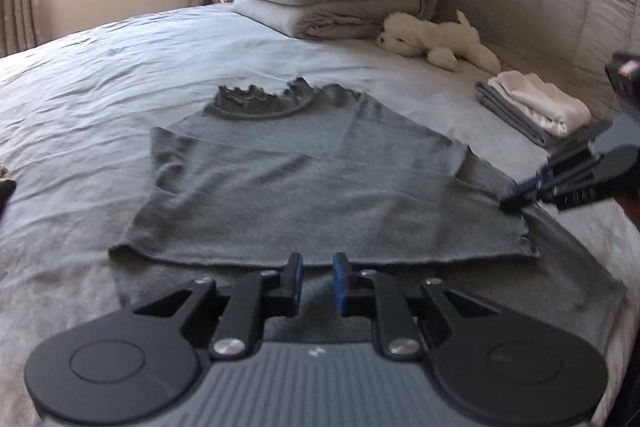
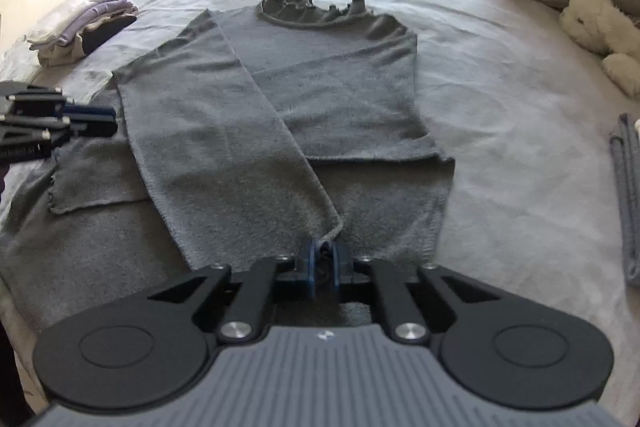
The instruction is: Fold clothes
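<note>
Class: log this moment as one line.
right tool: shut on grey knit sweater sleeve | left tool: open, empty | sweater flat on bed

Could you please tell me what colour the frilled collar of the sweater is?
Grey, like the rest of the sweater; the collar shows best in the right wrist view.

The right gripper (image 2: 323, 259) pinches a sleeve end of the grey knit ruffle-necked sweater (image 2: 320, 75). The sweater lies flat on the pale grey-sheeted bed (image 2: 500, 99).
</note>
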`<action>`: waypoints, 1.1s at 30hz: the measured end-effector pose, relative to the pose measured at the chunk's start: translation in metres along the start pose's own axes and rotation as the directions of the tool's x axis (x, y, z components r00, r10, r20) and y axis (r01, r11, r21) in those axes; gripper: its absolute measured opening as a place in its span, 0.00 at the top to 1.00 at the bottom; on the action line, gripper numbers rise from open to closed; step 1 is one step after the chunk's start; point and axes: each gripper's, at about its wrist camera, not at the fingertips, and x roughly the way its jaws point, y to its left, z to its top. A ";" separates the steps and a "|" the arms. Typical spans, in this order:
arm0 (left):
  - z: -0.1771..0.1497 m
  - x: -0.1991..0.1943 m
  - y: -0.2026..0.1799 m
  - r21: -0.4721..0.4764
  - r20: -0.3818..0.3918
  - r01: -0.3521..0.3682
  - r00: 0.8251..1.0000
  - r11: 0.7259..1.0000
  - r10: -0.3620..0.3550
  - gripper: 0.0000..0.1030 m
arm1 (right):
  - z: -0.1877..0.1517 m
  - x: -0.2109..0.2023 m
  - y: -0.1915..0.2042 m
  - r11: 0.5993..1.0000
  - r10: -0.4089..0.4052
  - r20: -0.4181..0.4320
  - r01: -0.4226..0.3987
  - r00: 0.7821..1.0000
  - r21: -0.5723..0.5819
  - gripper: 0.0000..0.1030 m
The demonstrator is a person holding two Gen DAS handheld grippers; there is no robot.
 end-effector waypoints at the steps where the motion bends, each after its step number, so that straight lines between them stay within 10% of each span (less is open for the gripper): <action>1: -0.001 0.001 -0.001 0.006 -0.007 0.002 1.000 1.000 -0.002 0.80 | 0.001 -0.004 0.000 1.000 0.002 0.014 -0.002 1.000 0.003 0.92; 15: -0.008 0.010 -0.017 0.114 -0.072 0.006 0.997 0.994 0.002 0.73 | 0.009 -0.047 -0.021 0.953 0.201 0.258 -0.249 0.945 0.170 0.92; 22: -0.007 0.011 -0.016 0.114 -0.080 0.005 0.997 0.993 0.004 0.71 | 0.005 -0.006 -0.017 0.983 0.004 0.006 -0.005 1.000 0.186 0.87; 30: 0.001 0.002 -0.005 0.058 -0.050 0.002 0.999 0.998 0.001 0.69 | 0.011 -0.033 -0.002 0.992 0.034 0.199 -0.058 0.979 0.116 0.85; 33: 0.000 0.006 0.001 0.039 -0.067 -0.021 0.997 0.999 0.024 0.68 | 0.017 -0.015 0.017 0.996 0.062 0.130 -0.070 0.990 0.051 0.85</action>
